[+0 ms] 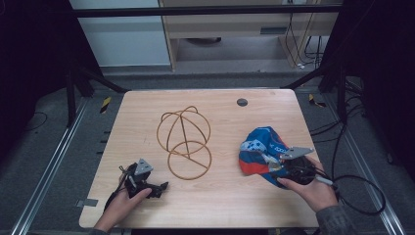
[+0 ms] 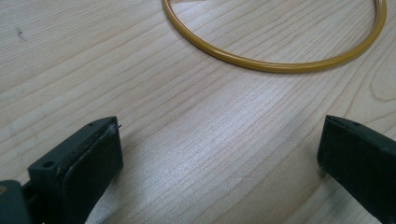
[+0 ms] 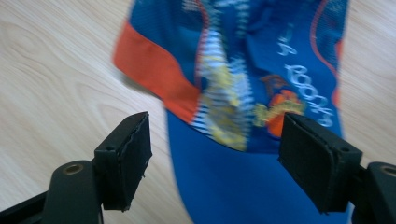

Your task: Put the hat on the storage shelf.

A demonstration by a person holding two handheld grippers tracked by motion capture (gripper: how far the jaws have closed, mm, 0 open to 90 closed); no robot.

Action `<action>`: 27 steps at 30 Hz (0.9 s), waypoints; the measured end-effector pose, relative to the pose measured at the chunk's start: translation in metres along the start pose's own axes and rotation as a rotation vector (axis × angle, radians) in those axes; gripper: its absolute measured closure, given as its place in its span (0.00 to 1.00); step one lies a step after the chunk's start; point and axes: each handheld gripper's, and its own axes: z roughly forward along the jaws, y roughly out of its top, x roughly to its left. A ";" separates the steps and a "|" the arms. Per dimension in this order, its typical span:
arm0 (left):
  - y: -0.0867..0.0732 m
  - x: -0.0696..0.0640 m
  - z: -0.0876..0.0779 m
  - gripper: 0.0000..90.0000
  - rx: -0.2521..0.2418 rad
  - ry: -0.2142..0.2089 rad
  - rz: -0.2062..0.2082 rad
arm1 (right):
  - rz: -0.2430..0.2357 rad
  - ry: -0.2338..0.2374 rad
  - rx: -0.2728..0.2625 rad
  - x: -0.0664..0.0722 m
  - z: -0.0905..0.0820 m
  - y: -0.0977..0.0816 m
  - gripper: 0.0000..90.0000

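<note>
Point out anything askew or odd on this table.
The blue and orange cap lies crumpled on the table by the right gripper, not on the wire stand. Nothing looks spilled or broken.

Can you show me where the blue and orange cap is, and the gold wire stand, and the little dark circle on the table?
Blue and orange fabric cap [image 1: 257, 152]: high view, on its blue crown.
Gold wire stand [image 1: 189, 172]: high view, on its round base ring's near edge.
Small dark round hole cover [image 1: 242, 102]: high view, on its middle.
</note>
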 end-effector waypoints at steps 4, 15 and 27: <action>0.000 0.000 0.000 0.00 0.000 0.000 0.000 | 0.004 0.000 0.055 -0.021 -0.005 0.011 0.34; 0.000 0.000 0.000 0.00 0.001 0.000 0.000 | 0.040 0.044 0.084 -0.042 -0.005 0.027 0.39; 0.000 0.000 0.000 0.00 -0.001 -0.001 0.000 | 0.008 0.057 0.090 -0.043 0.003 0.054 0.45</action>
